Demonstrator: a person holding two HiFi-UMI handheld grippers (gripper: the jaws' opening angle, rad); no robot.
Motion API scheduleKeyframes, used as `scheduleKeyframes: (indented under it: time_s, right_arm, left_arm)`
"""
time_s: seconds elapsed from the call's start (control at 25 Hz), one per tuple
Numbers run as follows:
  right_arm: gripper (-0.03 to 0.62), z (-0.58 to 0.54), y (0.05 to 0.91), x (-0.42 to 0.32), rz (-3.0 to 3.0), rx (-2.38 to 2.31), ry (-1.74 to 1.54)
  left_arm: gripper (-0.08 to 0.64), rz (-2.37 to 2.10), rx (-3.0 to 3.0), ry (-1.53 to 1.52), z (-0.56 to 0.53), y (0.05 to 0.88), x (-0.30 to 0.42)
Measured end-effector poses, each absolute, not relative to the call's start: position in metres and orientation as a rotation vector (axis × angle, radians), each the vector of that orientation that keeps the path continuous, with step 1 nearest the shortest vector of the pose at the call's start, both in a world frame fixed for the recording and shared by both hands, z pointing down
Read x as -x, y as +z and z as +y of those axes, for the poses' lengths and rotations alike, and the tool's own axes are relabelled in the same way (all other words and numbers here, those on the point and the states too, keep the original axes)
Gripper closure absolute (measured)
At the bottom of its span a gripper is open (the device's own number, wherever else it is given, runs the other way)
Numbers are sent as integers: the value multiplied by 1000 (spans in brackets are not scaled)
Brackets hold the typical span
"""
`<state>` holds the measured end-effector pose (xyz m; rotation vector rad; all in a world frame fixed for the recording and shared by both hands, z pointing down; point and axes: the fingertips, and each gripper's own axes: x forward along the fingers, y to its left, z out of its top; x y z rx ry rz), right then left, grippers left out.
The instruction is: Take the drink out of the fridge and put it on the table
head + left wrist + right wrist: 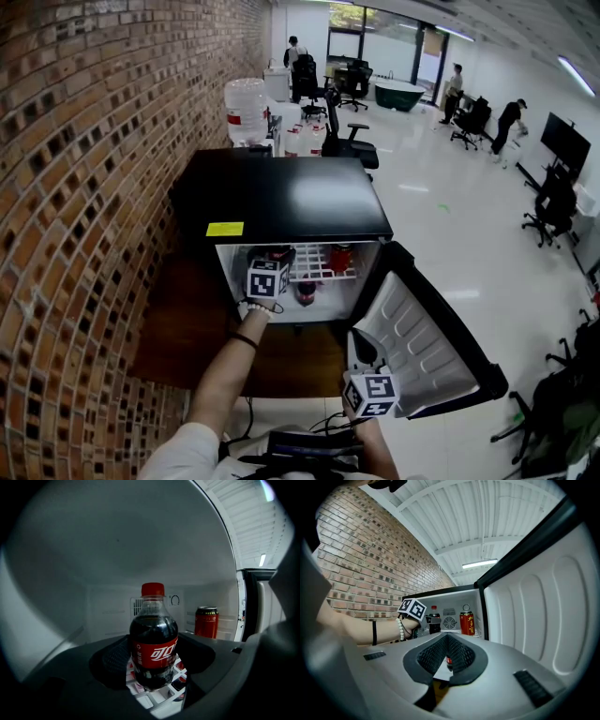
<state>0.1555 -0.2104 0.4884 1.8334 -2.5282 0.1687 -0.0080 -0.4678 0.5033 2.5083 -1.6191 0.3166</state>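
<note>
A black fridge [281, 197] stands against a brick wall [84, 187], its door [422, 337] swung wide open. The left gripper [269, 262] reaches onto the upper shelf [317, 273], its jaws clasping the sides of the cola bottle [153, 644] standing there. The right gripper [447, 639] hangs outside by the door, tips pinched together on nothing. A red can [206, 621] stands farther back, right of the bottle.

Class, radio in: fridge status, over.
Left hand-held gripper shut on cola bottle, on wire shelf. Right hand-held gripper shut, empty. Fridge door open, red can aside.
</note>
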Motion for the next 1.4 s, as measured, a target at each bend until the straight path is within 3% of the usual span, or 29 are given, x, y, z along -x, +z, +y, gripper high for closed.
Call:
scheduleKeyframes:
  time_s: [0.88,1.4]
  right_arm:
    - [581,-206,484,-147,-2546,-1837,180]
    - [581,-208,483,-97,-2635,-1682,167]
  left_arm:
    - [256,-1576,-2563,193,-391,484,14]
    - [258,-1712,-2487,156,-324,505,74]
